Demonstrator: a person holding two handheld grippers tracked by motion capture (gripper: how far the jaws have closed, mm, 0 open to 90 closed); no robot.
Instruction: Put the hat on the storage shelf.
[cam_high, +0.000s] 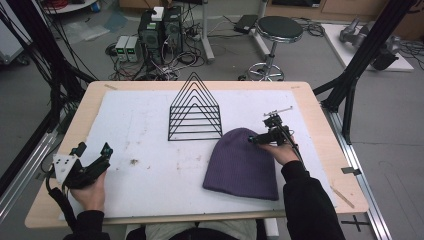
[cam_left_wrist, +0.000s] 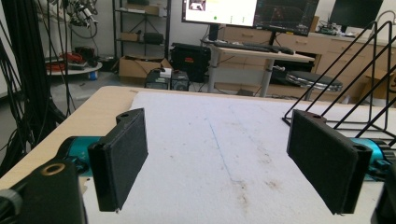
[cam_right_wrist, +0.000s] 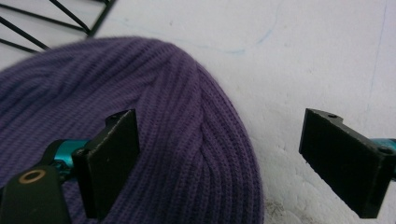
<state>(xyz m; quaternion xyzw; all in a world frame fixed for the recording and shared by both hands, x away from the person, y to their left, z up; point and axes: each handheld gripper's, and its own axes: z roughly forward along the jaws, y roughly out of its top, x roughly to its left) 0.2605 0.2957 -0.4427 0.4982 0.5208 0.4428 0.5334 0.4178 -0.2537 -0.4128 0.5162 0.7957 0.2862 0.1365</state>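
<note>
Hovering my right gripper (cam_right_wrist: 219, 163), jaws wide and empty, over the purple beanie's (cam_high: 243, 162) crown at frame centre to grasp it; my left gripper (cam_left_wrist: 229, 163) waits open at lower left.

The purple ribbed-knit wool hat (cam_right_wrist: 154, 126) looks soft and matt. The black thin-wire metal rack (cam_high: 195, 111) has a slight sheen. A white, rough, stained foam sheet (cam_high: 150, 145) covers the pale smooth wooden bench (cam_high: 320, 125). The tongs' (cam_right_wrist: 224, 158) black pads look matt and grainy.

Ribbed purple beanie (cam_high: 243, 162), black wire rack (cam_high: 194, 111), stained white mat (cam_high: 145, 150).
</note>
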